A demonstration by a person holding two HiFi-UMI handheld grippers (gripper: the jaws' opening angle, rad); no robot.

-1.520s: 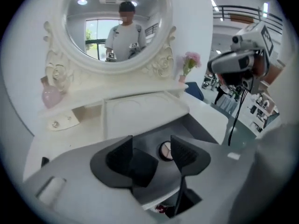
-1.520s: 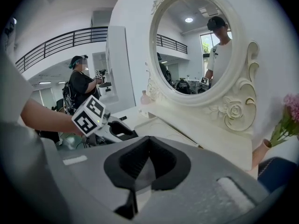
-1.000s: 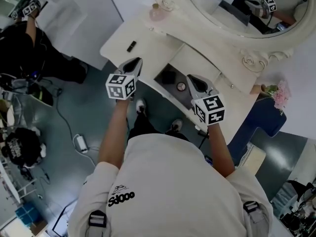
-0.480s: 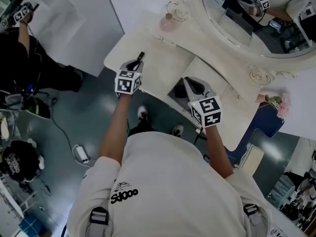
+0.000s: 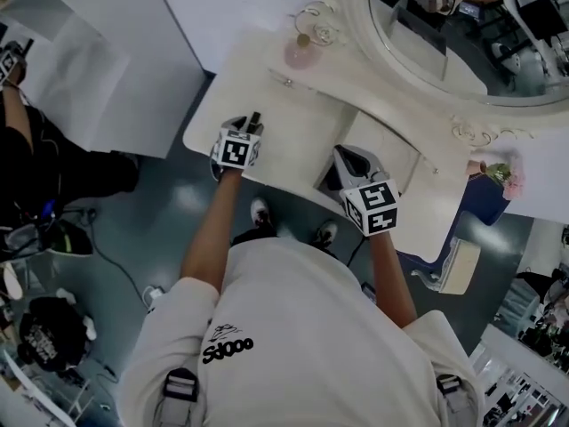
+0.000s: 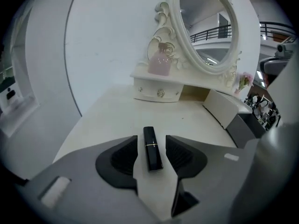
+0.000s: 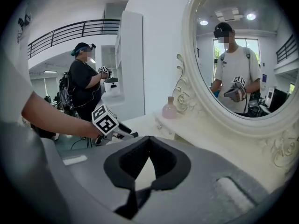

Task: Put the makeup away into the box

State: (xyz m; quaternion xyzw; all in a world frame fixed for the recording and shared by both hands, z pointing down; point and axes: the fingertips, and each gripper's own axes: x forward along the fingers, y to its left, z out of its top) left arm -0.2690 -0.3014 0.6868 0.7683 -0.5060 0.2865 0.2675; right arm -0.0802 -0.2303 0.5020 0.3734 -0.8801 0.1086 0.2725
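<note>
A black lipstick tube [image 6: 152, 148] lies flat on the white vanity top [image 6: 107, 120]. It sits between the jaws of my left gripper [image 6: 152, 138], with a gap on each side. Those jaws have just been opening and are open. In the head view the left gripper [image 5: 246, 128] is low over the lipstick [image 5: 256, 118], near the table's left front. My right gripper [image 5: 343, 155] hovers over the open drawer [image 5: 330, 183] and hides most of it. It is shut [image 7: 148, 139] with nothing held. The drawer's white front [image 6: 224, 108] juts out at the right.
A pink perfume bottle [image 5: 300, 52] stands on the raised shelf beside the ornate oval mirror [image 5: 462, 34]. Pink flowers [image 5: 500, 174] sit at the table's right end. A person in dark clothes [image 7: 84, 87] stands off to the left.
My left gripper has come forward and down until it straddles the lipstick on the table. The right gripper has shifted a little over the drawer.
</note>
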